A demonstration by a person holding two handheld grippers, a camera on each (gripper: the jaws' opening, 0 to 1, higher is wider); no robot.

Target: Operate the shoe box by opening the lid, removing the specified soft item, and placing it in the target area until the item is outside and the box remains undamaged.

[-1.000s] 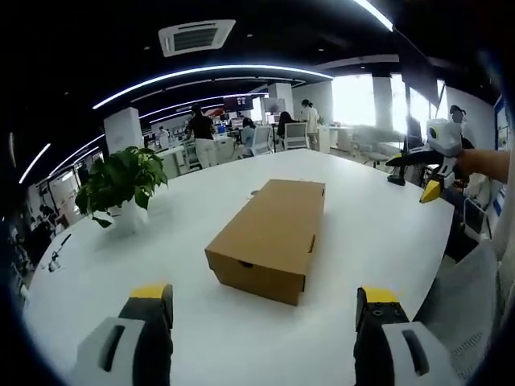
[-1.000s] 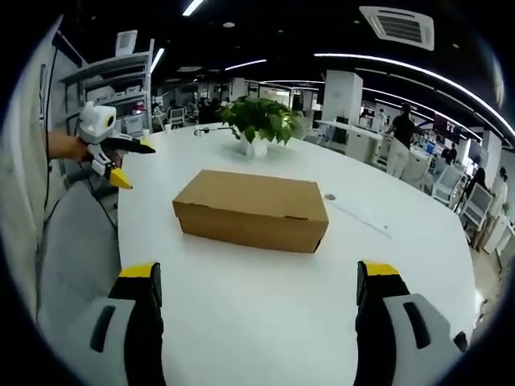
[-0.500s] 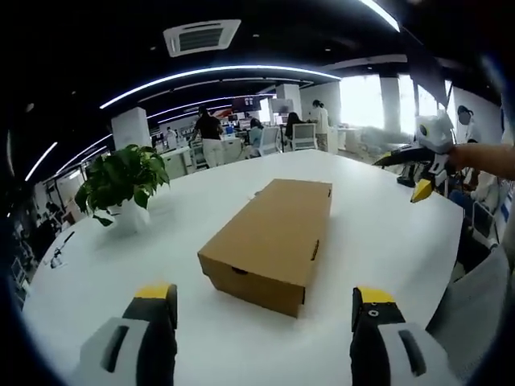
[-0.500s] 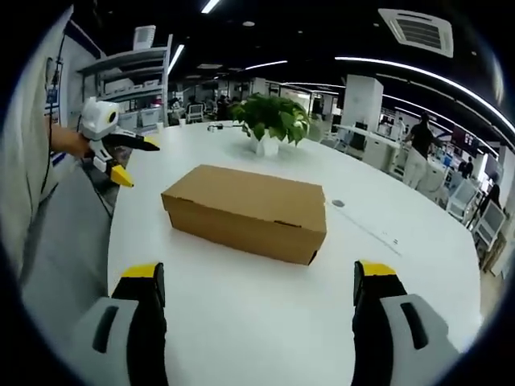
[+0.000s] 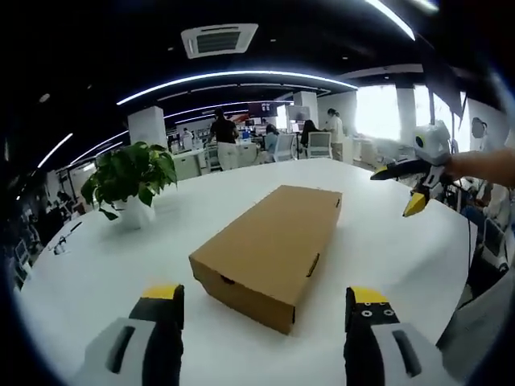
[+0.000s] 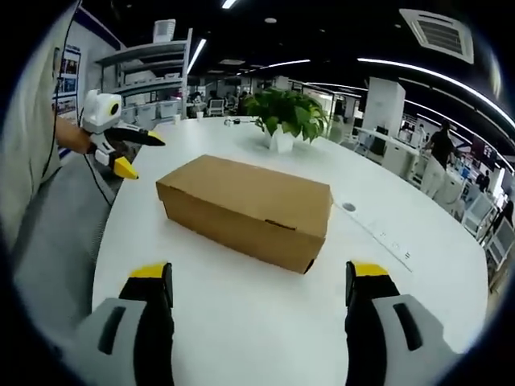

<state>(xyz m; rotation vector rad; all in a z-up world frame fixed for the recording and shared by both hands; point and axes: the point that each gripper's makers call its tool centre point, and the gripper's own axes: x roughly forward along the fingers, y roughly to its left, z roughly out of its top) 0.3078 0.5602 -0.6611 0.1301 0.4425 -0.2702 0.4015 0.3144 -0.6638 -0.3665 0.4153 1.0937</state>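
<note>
**Left gripper view: box nearer, lid untouched**

Left gripper view puts the shoe box [image 5: 269, 253] closed on the white table [image 5: 96, 273], its near short end just ahead of my left gripper [image 5: 261, 301], whose jaws stand wide apart and hold nothing. Against the pictures from a second ago, the box fills more of this view and sits lower in it. I read that as my hand closing in, not the box moving: the potted plant [image 5: 129, 181] has shifted in the picture with it.

In the right gripper view the same holds. The box [image 6: 245, 209] looms larger than it did, long side toward me, lid seated flat with a small notch showing on the front wall. My right gripper [image 6: 257, 289] is likewise spread open and empty, short of the cardboard and not touching it. Each gripper also appears in the other's view, held off beyond the table edge: the right one [image 5: 406, 186] at the far side of the left gripper view, the left one [image 6: 130, 153] beside a sleeve in the right gripper view.

Assessment: the approach is under way and nothing else. The lid is still on, so the soft item is unseen and I cannot tell what it is. No target area is marked that I can identify. Cardboard shows no creases or dents. Next, I judge, one jaw must catch the lid's edge while the other steadies the base; too hard a pinch could crush the wall.
</note>
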